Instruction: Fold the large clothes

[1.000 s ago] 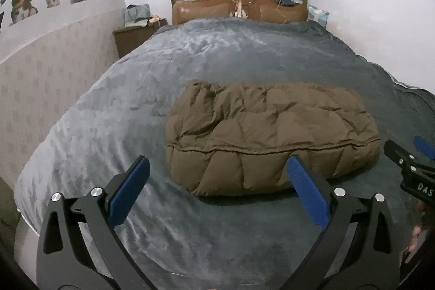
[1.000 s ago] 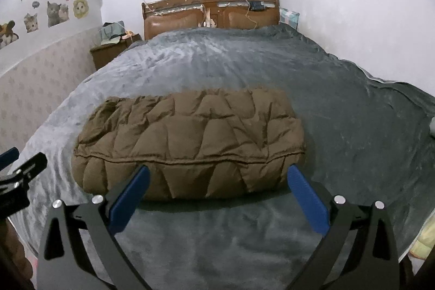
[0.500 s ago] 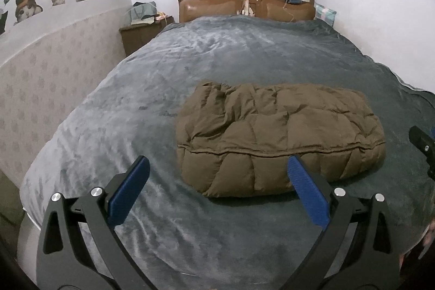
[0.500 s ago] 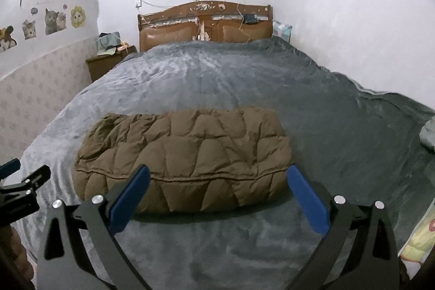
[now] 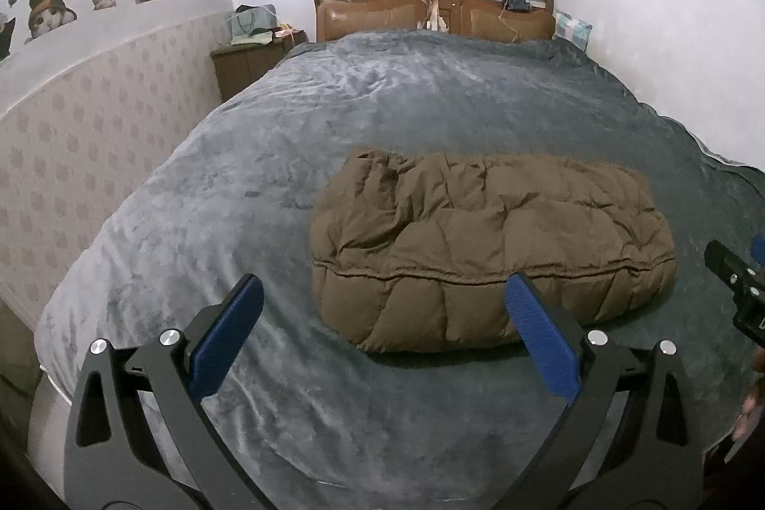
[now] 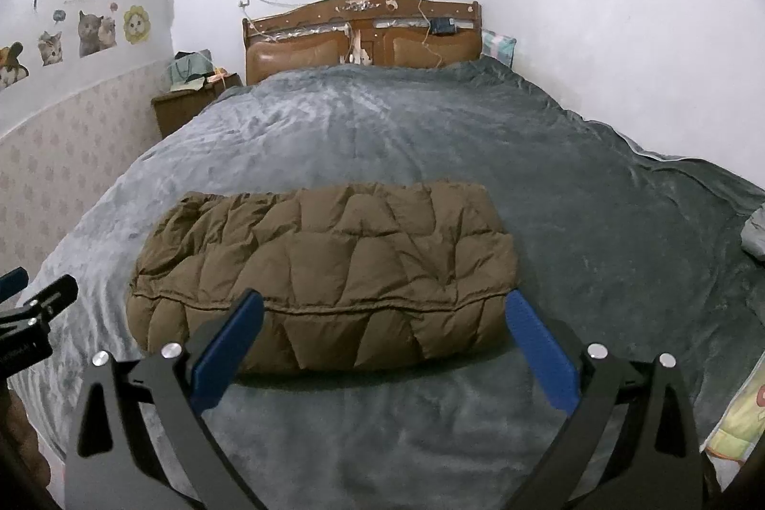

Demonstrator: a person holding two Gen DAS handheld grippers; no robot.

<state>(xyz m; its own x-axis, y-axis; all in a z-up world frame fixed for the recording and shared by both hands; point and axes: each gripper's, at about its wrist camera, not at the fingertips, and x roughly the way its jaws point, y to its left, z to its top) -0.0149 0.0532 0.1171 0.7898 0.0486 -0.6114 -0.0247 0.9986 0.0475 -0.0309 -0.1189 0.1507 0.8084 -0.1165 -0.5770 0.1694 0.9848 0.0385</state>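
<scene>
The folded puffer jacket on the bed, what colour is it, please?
Olive brown, quilted; the puffer jacket shows best in the right wrist view.

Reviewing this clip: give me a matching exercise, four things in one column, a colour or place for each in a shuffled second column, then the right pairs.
Things:
1. puffer jacket
2. blanket
3. headboard
4. nightstand

Descriptions:
A. grey, covering the bed
B. brown wood, below the window
C. olive-brown, folded into a bundle on the bed
D. against the sticker wall, beside the bed

Pairs: 1-C, 2-A, 3-B, 4-D
</scene>
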